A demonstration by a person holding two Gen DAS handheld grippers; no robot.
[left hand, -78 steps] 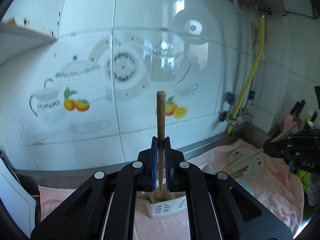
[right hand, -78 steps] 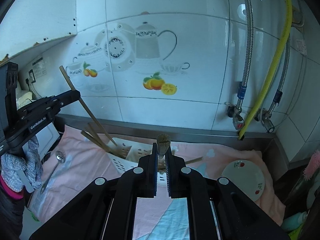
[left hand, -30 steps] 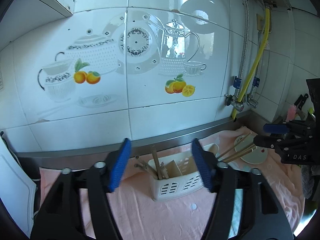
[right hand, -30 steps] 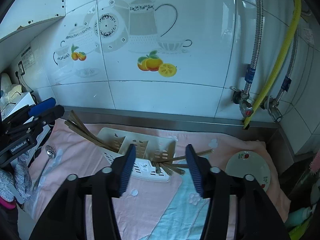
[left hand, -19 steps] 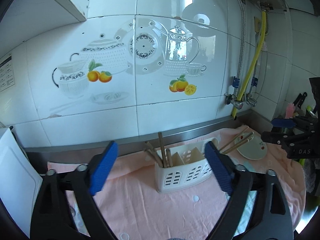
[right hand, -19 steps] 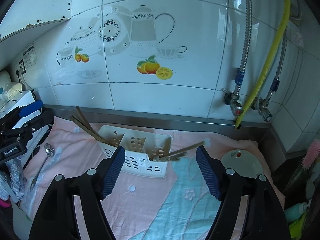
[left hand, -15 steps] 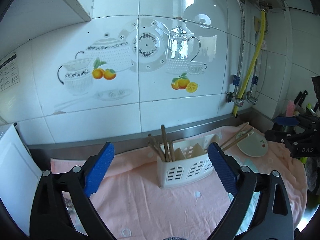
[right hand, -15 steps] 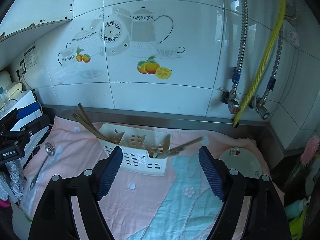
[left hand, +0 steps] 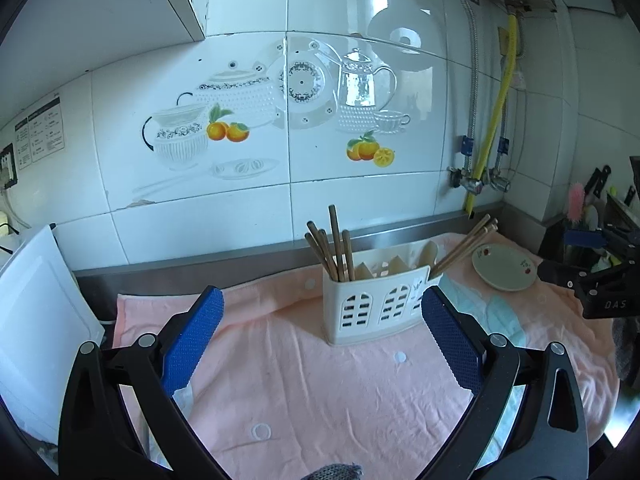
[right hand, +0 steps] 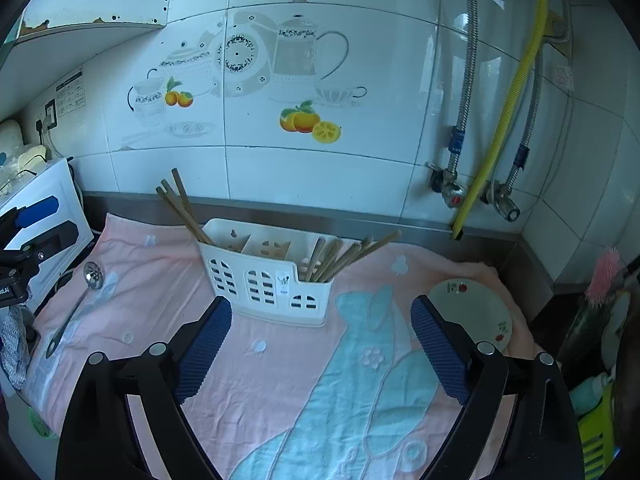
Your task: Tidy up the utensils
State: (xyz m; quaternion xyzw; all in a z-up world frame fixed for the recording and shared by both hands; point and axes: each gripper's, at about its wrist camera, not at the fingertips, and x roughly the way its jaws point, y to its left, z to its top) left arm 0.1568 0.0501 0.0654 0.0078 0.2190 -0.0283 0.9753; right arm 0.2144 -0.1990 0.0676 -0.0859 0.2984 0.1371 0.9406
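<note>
Left wrist view: left gripper (left hand: 322, 316) jaws opening, nothing between them. White utensil caddy (left hand: 378, 300) stands at frame centre on the pink towel (left hand: 320, 380), chopsticks (left hand: 334, 248) upright in its left compartment. Right wrist view: right gripper (right hand: 320, 334) jaws opening, empty. Spoon (right hand: 74, 308) lies at left; small plate (right hand: 472, 310) at right.

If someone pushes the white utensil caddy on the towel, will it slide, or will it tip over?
The caddy is thin perforated plastic, so it probably is light and moves easily. It stands on a soft pink towel, which may bunch and drag rather than let it slide. The chopsticks lean far out of both ends, so a high push might tip it; a low push seems safer.
</note>
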